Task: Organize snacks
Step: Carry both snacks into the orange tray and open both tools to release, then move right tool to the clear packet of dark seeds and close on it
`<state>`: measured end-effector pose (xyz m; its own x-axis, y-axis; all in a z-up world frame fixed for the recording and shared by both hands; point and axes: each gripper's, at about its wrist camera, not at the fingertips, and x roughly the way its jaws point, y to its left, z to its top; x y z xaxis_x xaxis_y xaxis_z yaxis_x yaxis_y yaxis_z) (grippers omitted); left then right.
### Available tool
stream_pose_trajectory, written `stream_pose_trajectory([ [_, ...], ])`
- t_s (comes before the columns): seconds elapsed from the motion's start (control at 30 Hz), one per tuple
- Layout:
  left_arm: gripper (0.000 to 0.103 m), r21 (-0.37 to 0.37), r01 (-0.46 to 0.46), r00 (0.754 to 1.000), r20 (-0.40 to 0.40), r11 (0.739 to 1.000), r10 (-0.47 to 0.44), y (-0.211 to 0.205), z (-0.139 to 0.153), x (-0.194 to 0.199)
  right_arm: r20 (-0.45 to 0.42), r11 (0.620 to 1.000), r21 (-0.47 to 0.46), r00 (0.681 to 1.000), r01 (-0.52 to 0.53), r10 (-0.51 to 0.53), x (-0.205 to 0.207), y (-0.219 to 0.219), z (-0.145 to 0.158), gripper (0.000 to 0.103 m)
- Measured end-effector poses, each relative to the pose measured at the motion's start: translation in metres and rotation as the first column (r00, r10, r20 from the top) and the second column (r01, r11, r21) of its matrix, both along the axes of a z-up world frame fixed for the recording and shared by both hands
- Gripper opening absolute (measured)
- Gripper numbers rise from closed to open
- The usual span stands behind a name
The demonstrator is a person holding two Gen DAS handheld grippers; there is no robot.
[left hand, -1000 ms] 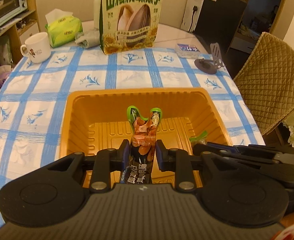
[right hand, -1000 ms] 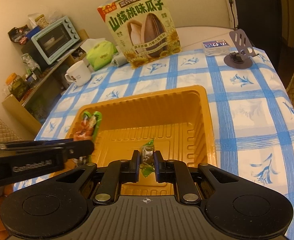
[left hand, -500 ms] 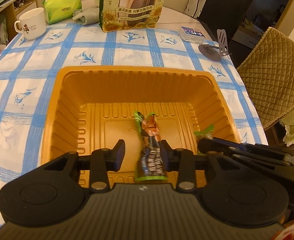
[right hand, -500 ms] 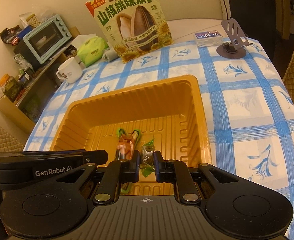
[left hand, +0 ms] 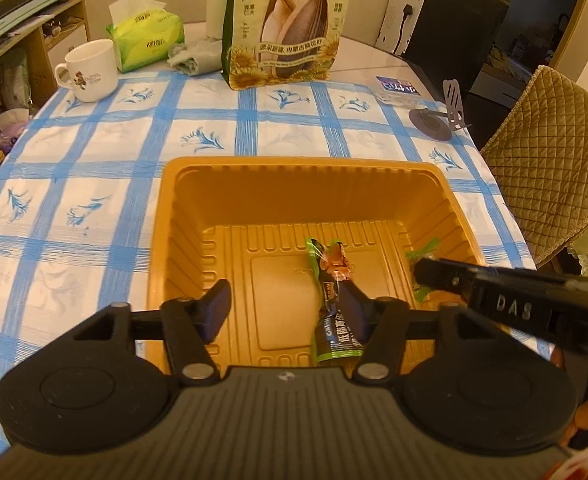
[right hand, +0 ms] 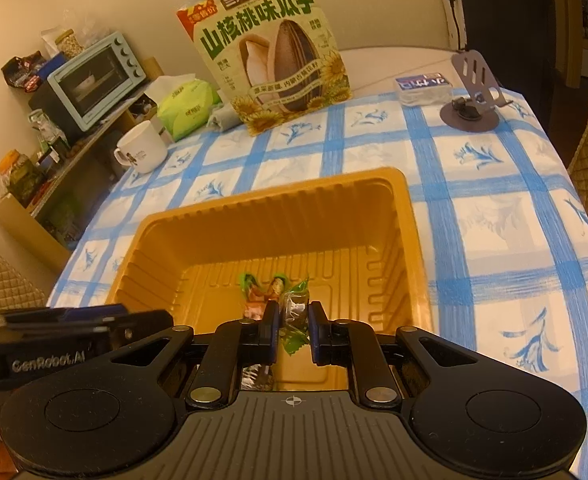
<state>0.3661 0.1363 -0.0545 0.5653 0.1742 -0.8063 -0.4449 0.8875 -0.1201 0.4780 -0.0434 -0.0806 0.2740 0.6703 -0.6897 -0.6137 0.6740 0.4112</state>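
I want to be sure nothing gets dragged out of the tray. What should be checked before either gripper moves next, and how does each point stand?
1. Left gripper has let go: ok, its jaws have just been opening and stand apart.
2. Long snack packet is inside the orange tray: ok.
3. Packet is free of the left gripper's jaws: not ok, it leans against one.
4. Right gripper has a firm grip on the small green-wrapped snack: ok, jaws shut on it.
5. Small snack is over the tray: ok.
6. Small snack rests on the tray floor: cannot tell.
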Motion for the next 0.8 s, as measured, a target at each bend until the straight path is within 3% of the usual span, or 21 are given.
stream_pose_trajectory([
  [0.07,0.065,0.013,0.001,1.0,0.003,1.0,-0.001,0.0,0.003,-0.006,-0.005,1.0,0.023,1.0,0.003,-0.003,0.002,-0.002,0.003,0.023],
  [0.17,0.07,0.033,0.006,1.0,0.011,0.999,-0.006,-0.001,0.008,-0.014,0.014,0.998,0.044,0.999,0.034,-0.034,0.002,-0.008,0.01,0.055],
  [0.2,0.072,0.038,0.007,1.0,0.013,0.999,-0.007,-0.001,0.01,-0.017,0.021,0.998,0.057,0.999,0.04,-0.041,0.001,-0.011,0.013,0.059],
  [0.33,0.078,0.05,0.007,1.0,0.028,0.999,-0.008,-0.003,0.019,-0.031,0.024,0.995,0.085,0.998,0.053,-0.055,0.001,-0.023,0.025,0.06],
  [0.8,0.079,0.088,0.007,0.994,0.11,0.996,-0.017,-0.037,0.054,-0.103,0.094,0.99,0.136,0.994,0.038,-0.051,-0.048,-0.09,0.061,0.071],
])
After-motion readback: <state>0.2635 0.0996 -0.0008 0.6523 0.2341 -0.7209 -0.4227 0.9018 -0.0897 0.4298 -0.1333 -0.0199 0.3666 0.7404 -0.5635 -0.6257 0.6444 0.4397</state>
